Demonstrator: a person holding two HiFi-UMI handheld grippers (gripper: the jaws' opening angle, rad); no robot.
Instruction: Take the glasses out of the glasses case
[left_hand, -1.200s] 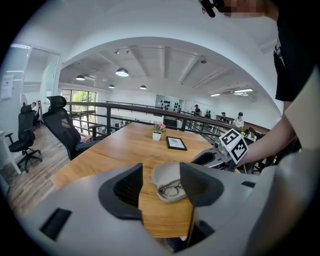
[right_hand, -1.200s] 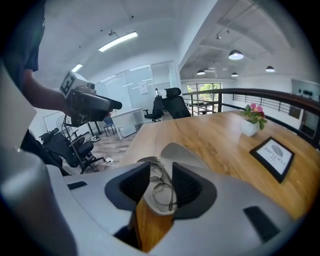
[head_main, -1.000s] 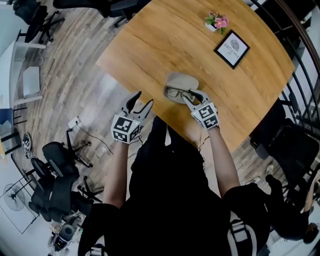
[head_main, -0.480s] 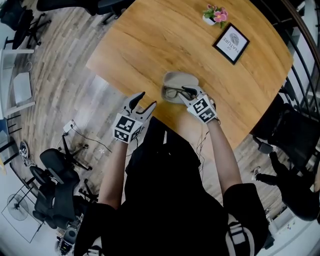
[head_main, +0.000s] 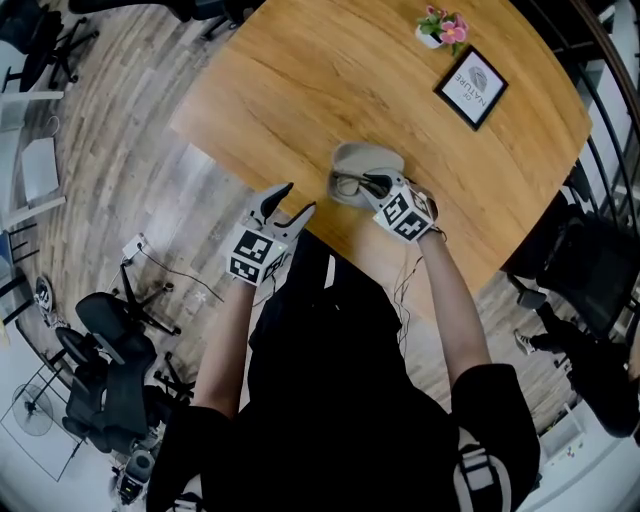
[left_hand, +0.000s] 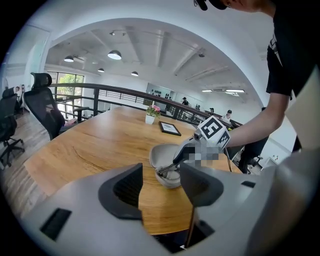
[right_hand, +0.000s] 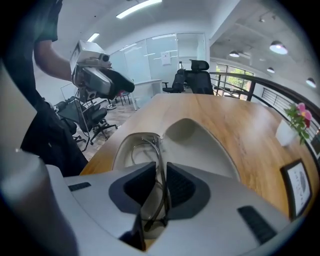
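Right gripper (right_hand: 161, 170) jaws are closing around the thin metal-framed glasses (right_hand: 150, 142), which lie between them inside the open grey oval glasses case (right_hand: 200, 140) on the round wooden table (head_main: 300, 80). Left gripper (left_hand: 161, 175) hovers at the table's edge, jaws apart and empty.

Black-framed white rectangular card (head_main: 471, 85), lying on the light wooden tabletop (head_main: 300, 90): a circular emblem whose largest word appears to read "NATURE". The finer print around it is too small to read. Left white cube with black square markers (head_main: 252, 258) and right white cube with black square markers (head_main: 405, 215): coded patterns only, no letters or numerals.
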